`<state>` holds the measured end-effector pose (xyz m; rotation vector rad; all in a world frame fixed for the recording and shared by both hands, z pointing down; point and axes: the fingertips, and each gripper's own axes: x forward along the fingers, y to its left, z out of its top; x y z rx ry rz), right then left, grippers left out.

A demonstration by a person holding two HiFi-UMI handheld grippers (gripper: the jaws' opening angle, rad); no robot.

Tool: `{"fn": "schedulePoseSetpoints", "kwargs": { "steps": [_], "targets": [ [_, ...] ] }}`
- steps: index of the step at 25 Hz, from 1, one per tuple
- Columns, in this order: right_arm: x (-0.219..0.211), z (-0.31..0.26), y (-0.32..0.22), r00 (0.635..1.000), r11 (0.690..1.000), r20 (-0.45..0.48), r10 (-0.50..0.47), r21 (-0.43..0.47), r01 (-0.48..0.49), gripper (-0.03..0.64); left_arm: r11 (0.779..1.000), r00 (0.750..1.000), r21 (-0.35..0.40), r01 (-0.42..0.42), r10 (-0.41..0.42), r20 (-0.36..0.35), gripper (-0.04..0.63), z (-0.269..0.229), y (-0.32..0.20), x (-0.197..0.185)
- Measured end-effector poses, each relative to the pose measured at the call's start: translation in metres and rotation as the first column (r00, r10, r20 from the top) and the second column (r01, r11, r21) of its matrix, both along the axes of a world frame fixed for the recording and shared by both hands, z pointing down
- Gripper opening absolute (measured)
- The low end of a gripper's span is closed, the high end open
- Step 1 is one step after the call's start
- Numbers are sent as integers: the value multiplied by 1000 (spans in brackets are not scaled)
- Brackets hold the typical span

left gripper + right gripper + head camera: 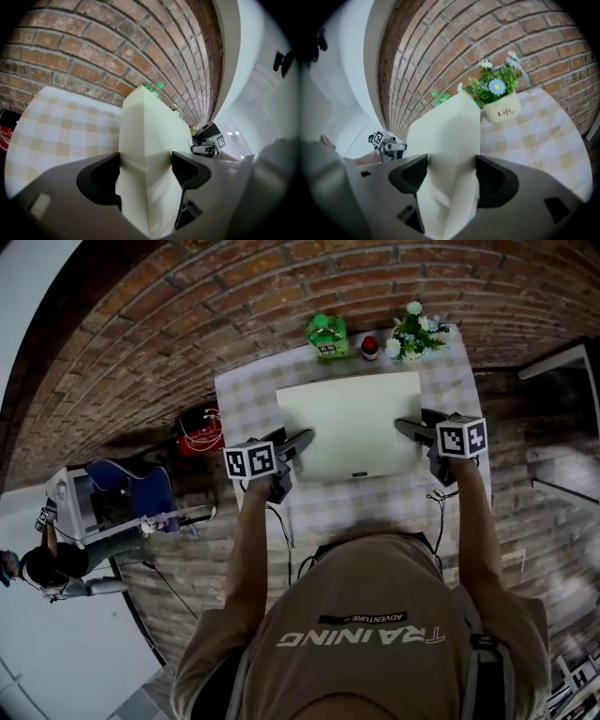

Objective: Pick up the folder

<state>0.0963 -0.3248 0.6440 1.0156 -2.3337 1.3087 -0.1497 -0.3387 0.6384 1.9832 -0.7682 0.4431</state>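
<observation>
A pale cream folder (354, 426) hangs flat over the checked table (246, 399), held by both its side edges. My left gripper (302, 441) is shut on the folder's left edge, and my right gripper (404, 427) is shut on its right edge. In the left gripper view the folder (145, 145) fills the gap between the black jaws of my left gripper (145, 174), and the other gripper shows beyond it. The right gripper view shows the folder (450, 154) clamped the same way in my right gripper (451, 177).
At the table's far edge stand a green bottle (326, 335), a small red object (370, 347) and a white flower pot (412, 334), the flower pot (500, 104) close to the folder's far corner. A brick wall (281, 287) runs behind. Red gear (199, 432) lies left of the table.
</observation>
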Motion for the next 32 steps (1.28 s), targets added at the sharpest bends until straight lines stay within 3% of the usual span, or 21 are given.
{"fn": "schedulePoseSetpoints", "kwargs": {
  "steps": [5,12,18,23,32],
  "targets": [
    [-6,-79,-7,999,973,-8,32,227,-30,295,978,1000,209,18,-19,2,331,-72,-9,-10],
    [-9,-196,-12,997,876,-32,71,480,-47,295,919,996,389,59,-28,-84,331,-171,-13,-15],
    [-11,-287,-36,999,748,-30,42,663,-12,295,837,994,540,86,-32,-109,331,-254,-32,-18],
    [-16,-349,-44,999,640,-44,21,768,20,295,754,994,650,94,-32,-106,333,-312,-39,-22],
    [-28,-434,-36,998,487,-56,12,872,43,295,634,995,769,88,-28,-91,331,-395,-31,-34]
  ]
}}
